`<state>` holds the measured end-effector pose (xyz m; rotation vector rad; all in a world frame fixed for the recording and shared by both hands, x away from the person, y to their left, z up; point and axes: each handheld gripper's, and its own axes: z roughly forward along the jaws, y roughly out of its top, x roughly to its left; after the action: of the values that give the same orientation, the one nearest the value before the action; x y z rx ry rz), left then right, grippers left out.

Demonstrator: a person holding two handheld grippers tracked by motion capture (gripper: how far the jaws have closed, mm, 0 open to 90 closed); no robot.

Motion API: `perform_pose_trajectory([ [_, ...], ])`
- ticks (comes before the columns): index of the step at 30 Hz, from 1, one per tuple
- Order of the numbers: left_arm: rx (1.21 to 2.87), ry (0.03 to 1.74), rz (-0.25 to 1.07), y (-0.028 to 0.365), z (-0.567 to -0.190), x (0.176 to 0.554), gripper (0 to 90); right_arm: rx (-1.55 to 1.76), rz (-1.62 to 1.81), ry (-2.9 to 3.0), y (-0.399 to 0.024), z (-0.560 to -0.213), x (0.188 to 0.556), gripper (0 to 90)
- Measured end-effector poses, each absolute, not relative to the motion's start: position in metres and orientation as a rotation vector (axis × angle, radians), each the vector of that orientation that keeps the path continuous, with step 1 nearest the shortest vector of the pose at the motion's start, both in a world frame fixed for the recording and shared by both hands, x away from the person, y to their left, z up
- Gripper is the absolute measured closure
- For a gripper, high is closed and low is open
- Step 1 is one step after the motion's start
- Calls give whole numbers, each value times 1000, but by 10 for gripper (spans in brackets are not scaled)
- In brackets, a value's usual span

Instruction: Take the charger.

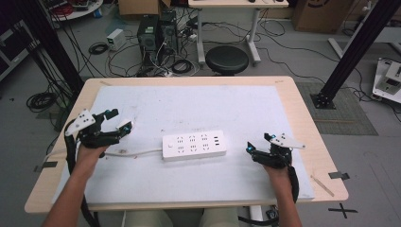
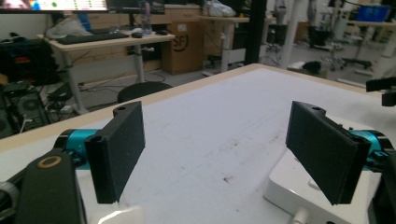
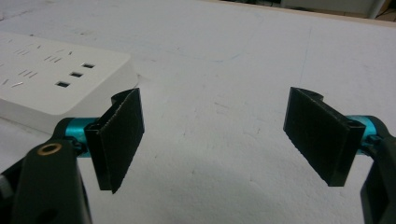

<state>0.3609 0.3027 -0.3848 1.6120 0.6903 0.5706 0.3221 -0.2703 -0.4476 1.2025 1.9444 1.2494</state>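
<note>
progress: honestly nothing done so far, the power strip (image 1: 194, 146) just lies flat mid-table (image 1: 283, 94), untouched, every socket empty
my left hand-held gripper (image 1: 119, 120): spread wide, nothing in it, off the strip's cord (image 1: 137, 153) end
my right hand-held gripper (image 1: 257, 143): spread too, empty, just beside the strip's other end
containers: none, only the strip's vacant sockets
left to do: pretty much everything, I reckon

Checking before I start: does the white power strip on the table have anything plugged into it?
Empty. The power strip lies flat, sockets up, with no plug in any of them; its own cord trails left.
</note>
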Motion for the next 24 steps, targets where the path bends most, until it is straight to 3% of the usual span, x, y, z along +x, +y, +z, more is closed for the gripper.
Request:
perform_pose_trajectory([
  [17, 1786, 855, 562, 337, -413, 405, 197, 1210, 1241, 1960, -271, -448, 324, 205],
  [24, 1865, 982, 507, 330, -430, 413, 197, 1208, 1240, 1960, -270, -448, 324, 205],
])
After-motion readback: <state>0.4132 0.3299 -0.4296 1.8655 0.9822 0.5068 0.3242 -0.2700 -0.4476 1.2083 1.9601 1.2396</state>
